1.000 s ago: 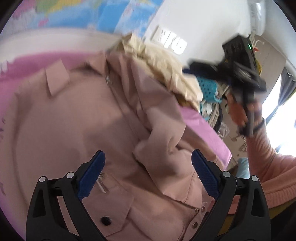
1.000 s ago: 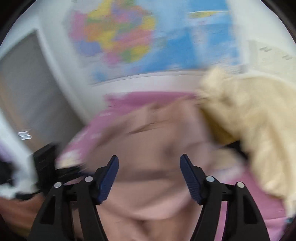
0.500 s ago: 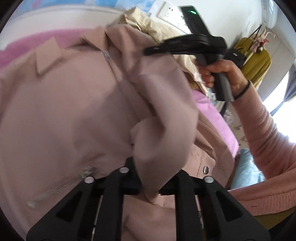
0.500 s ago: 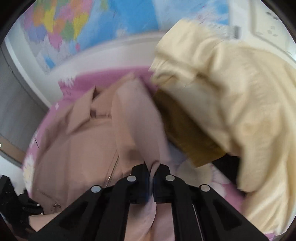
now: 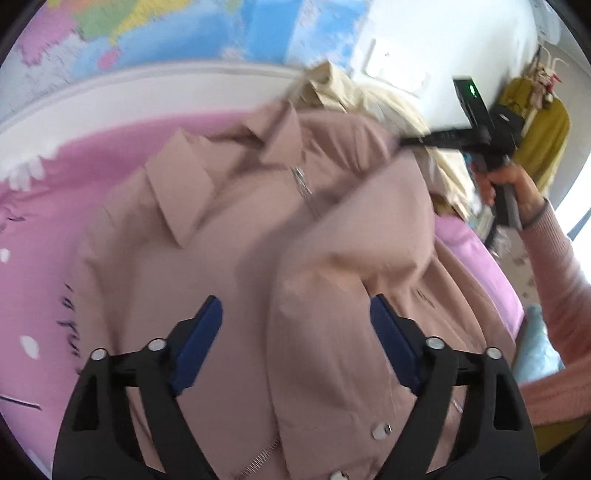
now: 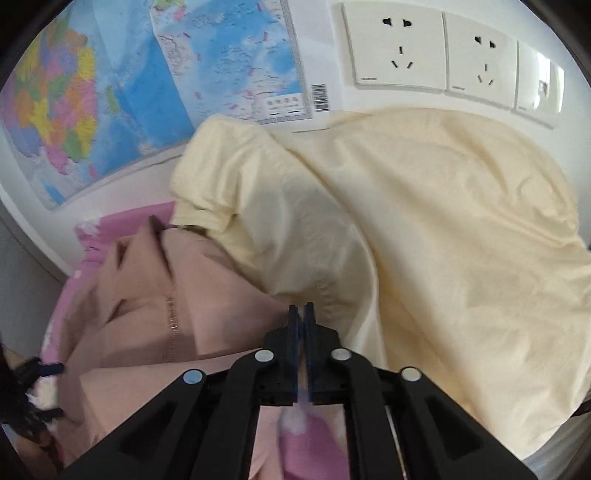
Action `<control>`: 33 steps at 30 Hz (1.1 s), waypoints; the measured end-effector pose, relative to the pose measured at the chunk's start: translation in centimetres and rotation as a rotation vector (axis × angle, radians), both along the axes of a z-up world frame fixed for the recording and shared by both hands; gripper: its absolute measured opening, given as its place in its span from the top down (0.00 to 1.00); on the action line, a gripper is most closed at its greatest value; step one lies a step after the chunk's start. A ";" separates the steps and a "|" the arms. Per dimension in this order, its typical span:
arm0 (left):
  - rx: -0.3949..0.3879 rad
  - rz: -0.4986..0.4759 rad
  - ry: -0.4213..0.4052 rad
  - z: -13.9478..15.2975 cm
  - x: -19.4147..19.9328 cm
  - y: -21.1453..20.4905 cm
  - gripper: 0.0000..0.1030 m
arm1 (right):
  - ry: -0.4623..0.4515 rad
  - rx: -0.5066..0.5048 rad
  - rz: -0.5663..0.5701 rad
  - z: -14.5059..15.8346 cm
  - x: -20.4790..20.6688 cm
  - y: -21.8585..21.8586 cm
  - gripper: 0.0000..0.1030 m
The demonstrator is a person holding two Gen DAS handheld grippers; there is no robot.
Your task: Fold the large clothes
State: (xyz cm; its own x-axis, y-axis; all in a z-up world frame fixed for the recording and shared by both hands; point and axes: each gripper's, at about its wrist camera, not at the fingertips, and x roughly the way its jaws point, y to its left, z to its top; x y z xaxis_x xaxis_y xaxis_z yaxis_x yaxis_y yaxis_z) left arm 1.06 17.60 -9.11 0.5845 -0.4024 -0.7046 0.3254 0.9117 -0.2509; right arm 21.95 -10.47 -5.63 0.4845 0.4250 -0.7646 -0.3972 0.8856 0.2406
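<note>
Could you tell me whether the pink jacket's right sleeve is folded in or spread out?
Folded in: the sleeve lies across the jacket front.

Two grippers: the left gripper (image 5: 295, 339) and the right gripper (image 6: 301, 314). One pink jacket (image 5: 229, 266), one cream garment (image 6: 424, 229), one wall map (image 6: 129, 92), three wall plates (image 6: 400, 55), one yellow hanging coat (image 5: 543, 136).

Dusty-pink jacket (image 5: 229, 266) spread collar-far on a pink sheet (image 5: 40, 236), right sleeve folded across the front. Left gripper (image 5: 295, 343) near, over the jacket's lower front, jaws just reopened and wide, nothing pinched between the blue pads (image 5: 195, 347). Right gripper (image 5: 399, 142) far right, tip at the jacket's shoulder, held by a hand (image 5: 513, 184) in a pink knit sleeve (image 5: 561, 288). Cream garment (image 5: 354, 96) heaped beyond; map (image 5: 177, 33) on the far wall.
</note>
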 end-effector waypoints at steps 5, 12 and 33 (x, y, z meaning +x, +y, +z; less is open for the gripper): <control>0.055 -0.073 0.117 -3.1 -0.1 -1.0 0.13 | -0.086 0.027 0.097 1.5 -4.4 -0.4 0.35; 0.155 -0.072 0.108 -3.5 0.5 -1.4 0.94 | -0.077 0.062 0.215 0.2 -8.9 1.8 0.35; 0.389 0.248 0.083 -3.4 7.2 5.8 0.64 | -0.097 0.054 0.330 -2.7 -10.5 6.4 0.35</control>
